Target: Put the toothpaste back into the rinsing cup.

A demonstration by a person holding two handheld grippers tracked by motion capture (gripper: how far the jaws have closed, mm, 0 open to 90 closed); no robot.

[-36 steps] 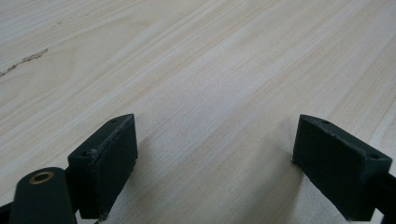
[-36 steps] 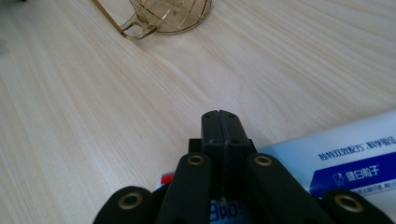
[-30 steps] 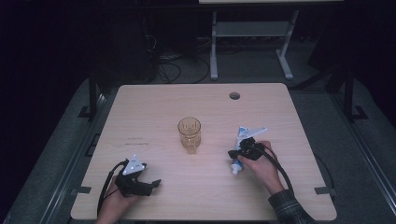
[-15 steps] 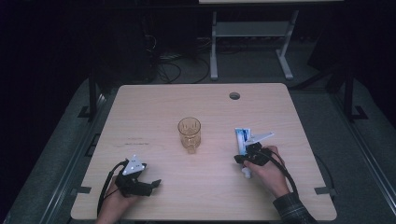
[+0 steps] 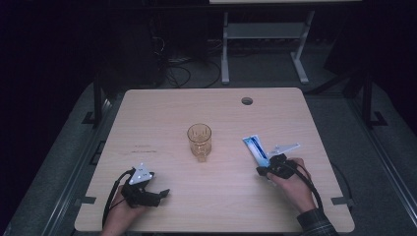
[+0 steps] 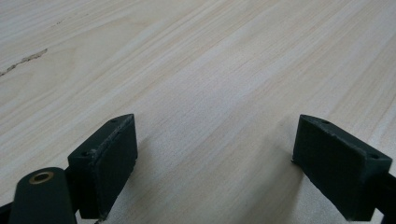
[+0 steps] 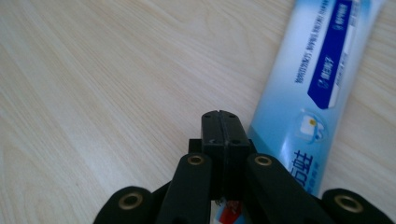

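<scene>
Right gripper [image 7: 220, 122] jaws closed, toothpaste tube [image 7: 314, 88] beside them near desk [image 5: 162, 113] right edge, maybe pinched low; tube may slip. Left gripper [image 6: 210, 158] wide, empty.

This looks like a lab or a test room. A plain wooden desk [image 5: 162, 113] stands on dark grey carpet [image 5: 359, 147]. Behind its far edge lie loose black cables [image 5: 179, 73] and a white metal stand [image 5: 260, 44]. The room is dark.
</scene>
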